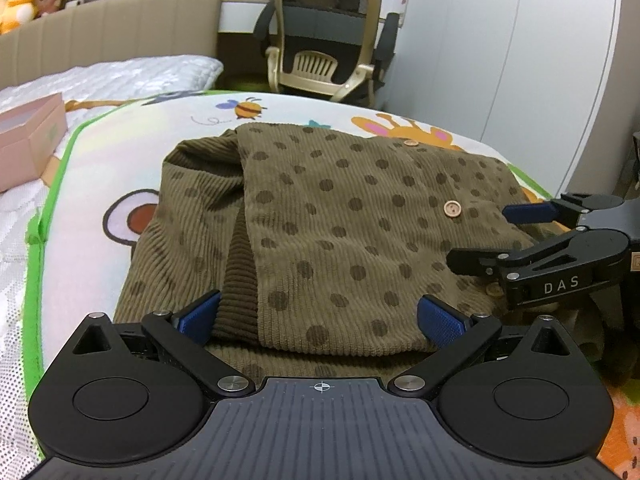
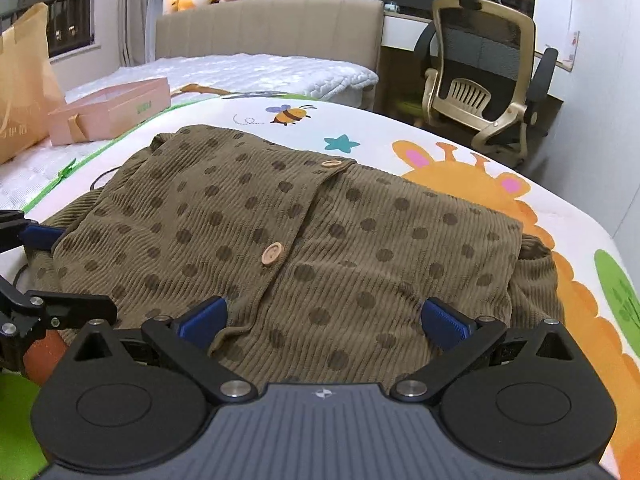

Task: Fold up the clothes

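An olive-brown corduroy garment with dark dots and wooden buttons point(image 1: 340, 220) lies folded on a cartoon-print mat point(image 1: 120, 152) on the bed. It also shows in the right wrist view point(image 2: 320, 240). My left gripper point(image 1: 320, 316) is open, its blue pads either side of the garment's near left edge, holding nothing. My right gripper point(image 2: 324, 318) is open over the near right edge, holding nothing. The right gripper shows at the right of the left wrist view point(image 1: 492, 236), and the left gripper at the left edge of the right wrist view point(image 2: 48, 272).
A pink box point(image 2: 112, 114) sits on the white mattress point(image 2: 260, 72) behind the mat. A paper bag point(image 2: 24, 80) stands at far left. An office chair point(image 2: 484, 76) stands beyond the bed's right side, by a headboard point(image 2: 268, 28) with plush toys.
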`<control>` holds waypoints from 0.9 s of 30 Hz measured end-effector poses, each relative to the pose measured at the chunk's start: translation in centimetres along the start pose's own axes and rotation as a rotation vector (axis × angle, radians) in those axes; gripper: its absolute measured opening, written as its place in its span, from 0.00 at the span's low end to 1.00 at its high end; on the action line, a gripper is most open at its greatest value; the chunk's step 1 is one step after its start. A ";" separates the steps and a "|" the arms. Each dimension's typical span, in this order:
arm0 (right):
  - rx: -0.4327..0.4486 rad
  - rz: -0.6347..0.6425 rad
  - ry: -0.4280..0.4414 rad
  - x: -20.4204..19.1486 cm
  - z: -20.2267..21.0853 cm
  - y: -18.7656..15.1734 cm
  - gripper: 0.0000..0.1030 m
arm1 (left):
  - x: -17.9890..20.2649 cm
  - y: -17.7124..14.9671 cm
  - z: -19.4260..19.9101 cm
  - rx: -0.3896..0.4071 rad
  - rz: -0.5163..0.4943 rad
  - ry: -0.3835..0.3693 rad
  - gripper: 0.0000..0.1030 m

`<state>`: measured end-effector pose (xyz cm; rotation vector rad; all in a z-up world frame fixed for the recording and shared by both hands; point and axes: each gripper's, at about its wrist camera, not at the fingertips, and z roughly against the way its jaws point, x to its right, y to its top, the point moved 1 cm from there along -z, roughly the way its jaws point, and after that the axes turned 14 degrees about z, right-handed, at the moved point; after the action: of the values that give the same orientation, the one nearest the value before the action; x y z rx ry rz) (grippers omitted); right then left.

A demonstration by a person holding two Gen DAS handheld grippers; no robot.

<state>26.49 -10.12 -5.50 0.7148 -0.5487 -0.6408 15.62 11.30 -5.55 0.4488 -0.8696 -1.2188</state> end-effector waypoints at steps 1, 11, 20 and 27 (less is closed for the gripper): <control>0.001 -0.001 0.002 0.0 0.0 0.0 1.00 | 0.0 0.0 0.0 0.000 0.002 -0.001 1.00; 0.018 -0.008 0.020 0.3 0.3 -0.2 1.00 | -0.2 0.1 -0.1 0.000 0.011 -0.008 1.00; 0.015 -0.003 0.015 0.2 0.2 -0.2 1.00 | -0.2 0.1 0.0 0.003 0.020 -0.016 1.00; 0.014 -0.003 0.014 0.1 0.2 -0.2 1.00 | -0.4 0.1 0.0 0.004 0.028 -0.023 1.00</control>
<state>26.39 -10.42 -5.48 0.7328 -0.5396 -0.6344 15.67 11.71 -5.57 0.4252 -0.8958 -1.1991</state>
